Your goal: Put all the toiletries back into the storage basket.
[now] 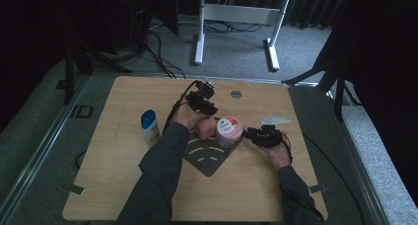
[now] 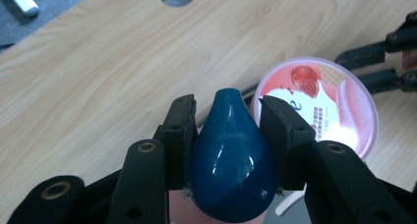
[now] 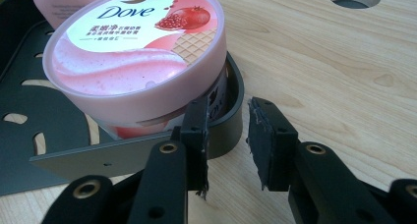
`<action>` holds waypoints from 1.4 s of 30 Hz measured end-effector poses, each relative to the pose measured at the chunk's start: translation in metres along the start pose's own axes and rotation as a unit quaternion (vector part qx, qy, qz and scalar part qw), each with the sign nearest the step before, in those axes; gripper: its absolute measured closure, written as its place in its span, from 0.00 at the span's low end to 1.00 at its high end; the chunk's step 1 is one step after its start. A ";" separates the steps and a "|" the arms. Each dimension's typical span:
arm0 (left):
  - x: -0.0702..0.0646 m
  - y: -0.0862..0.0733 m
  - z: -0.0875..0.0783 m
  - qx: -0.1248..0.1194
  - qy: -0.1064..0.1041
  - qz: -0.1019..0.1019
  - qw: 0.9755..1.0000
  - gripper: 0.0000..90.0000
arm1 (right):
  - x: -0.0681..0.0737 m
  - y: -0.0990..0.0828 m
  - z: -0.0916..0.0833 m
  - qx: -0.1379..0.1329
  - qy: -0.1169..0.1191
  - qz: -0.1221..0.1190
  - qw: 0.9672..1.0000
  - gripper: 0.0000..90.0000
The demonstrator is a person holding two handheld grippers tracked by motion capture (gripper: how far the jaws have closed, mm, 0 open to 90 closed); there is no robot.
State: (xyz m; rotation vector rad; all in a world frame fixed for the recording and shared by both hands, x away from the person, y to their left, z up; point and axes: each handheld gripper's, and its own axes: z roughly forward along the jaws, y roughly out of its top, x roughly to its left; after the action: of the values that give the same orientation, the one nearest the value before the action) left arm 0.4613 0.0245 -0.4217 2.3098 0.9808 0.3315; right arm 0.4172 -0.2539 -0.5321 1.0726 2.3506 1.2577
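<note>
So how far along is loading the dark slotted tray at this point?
Done: the pink Dove tub stands in the dark slotted tray at its corner rim. In hand: the left gripper clamps the teal teardrop cap of a pink bottle; the right gripper is open beside the tub. Left: the white blue-capped bottle waits on the table.

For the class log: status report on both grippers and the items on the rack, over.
Left gripper shut on blue cap of pink bottle. Right gripper open, beside Dove tub. Tub tilted on dark rack. White bottle apart.
</note>
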 end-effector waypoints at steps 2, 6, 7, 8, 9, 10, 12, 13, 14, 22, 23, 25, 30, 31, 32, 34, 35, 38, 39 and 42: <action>0.001 0.000 0.001 0.003 0.001 0.000 1.000 0.65 | 0.000 0.000 0.000 0.000 0.000 0.000 1.000 0.77; 0.002 0.000 0.001 0.000 -0.001 -0.005 1.000 0.65 | 0.000 0.000 0.000 0.000 0.001 0.000 1.000 0.77; 0.002 0.000 0.001 -0.001 -0.001 -0.006 1.000 0.65 | 0.000 0.000 0.000 0.000 0.000 0.000 1.000 0.77; 0.002 0.000 0.001 -0.001 -0.002 -0.005 1.000 0.65 | 0.001 0.000 0.000 -0.001 0.000 -0.001 1.000 0.77; 0.003 -0.001 0.001 -0.001 -0.003 -0.006 1.000 0.65 | 0.001 0.000 0.000 0.000 0.001 0.000 1.000 0.77; 0.003 -0.001 0.001 0.000 -0.003 -0.006 1.000 0.65 | 0.001 0.000 0.000 -0.001 0.000 0.000 1.000 0.77; 0.004 -0.001 0.001 0.004 -0.006 -0.009 1.000 0.64 | 0.001 0.000 0.000 -0.001 0.000 0.000 1.000 0.77; 0.004 -0.001 0.001 0.004 -0.006 -0.009 1.000 0.64 | 0.001 0.000 0.000 -0.001 0.000 0.000 1.000 0.77; 0.005 -0.002 0.000 0.009 -0.008 -0.010 1.000 0.64 | 0.001 0.000 0.000 0.000 0.000 -0.001 1.000 0.77; 0.006 -0.002 -0.001 0.012 -0.017 -0.018 1.000 0.62 | 0.001 0.000 0.000 -0.001 0.000 -0.001 1.000 0.77; 0.007 -0.002 -0.001 0.012 -0.019 -0.023 0.999 0.60 | 0.001 0.000 0.000 -0.001 0.000 0.000 1.000 0.77; 0.008 -0.003 -0.002 0.015 -0.027 -0.026 0.999 0.56 | 0.001 -0.001 0.000 -0.001 0.000 0.000 1.000 0.77; 0.006 -0.006 -0.008 0.017 -0.033 -0.018 0.999 0.50 | 0.001 -0.002 0.000 0.000 0.001 -0.002 1.000 0.76; 0.006 -0.006 -0.008 0.017 -0.033 -0.018 0.999 0.49 | 0.001 -0.002 0.000 0.000 0.001 -0.002 1.000 0.76; 0.005 -0.007 -0.010 0.017 -0.034 -0.019 0.999 0.49 | 0.001 -0.002 0.000 0.001 0.000 -0.001 1.000 0.76; 0.005 -0.008 -0.011 0.015 -0.033 -0.019 0.999 0.48 | 0.001 -0.003 0.000 0.002 -0.001 -0.001 1.000 0.76; 0.004 -0.008 -0.012 0.015 -0.031 -0.018 0.999 0.48 | 0.001 -0.003 0.000 0.003 0.000 -0.001 1.000 0.76; 0.004 -0.009 -0.014 0.015 -0.031 -0.019 0.999 0.47 | 0.001 -0.004 0.000 0.003 0.001 0.001 1.000 0.76; 0.004 -0.008 -0.014 0.015 -0.029 -0.019 0.999 0.46 | 0.001 -0.004 0.000 0.003 0.001 0.000 1.000 0.76; 0.005 -0.009 -0.014 0.018 -0.029 -0.020 0.999 0.44 | 0.001 -0.004 0.000 0.003 0.001 0.000 1.000 0.76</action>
State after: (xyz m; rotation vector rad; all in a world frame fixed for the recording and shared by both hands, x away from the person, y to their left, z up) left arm 0.4532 0.0389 -0.4168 2.3153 1.0113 0.2311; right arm 0.4143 -0.2545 -0.5350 1.0747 2.3585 1.2529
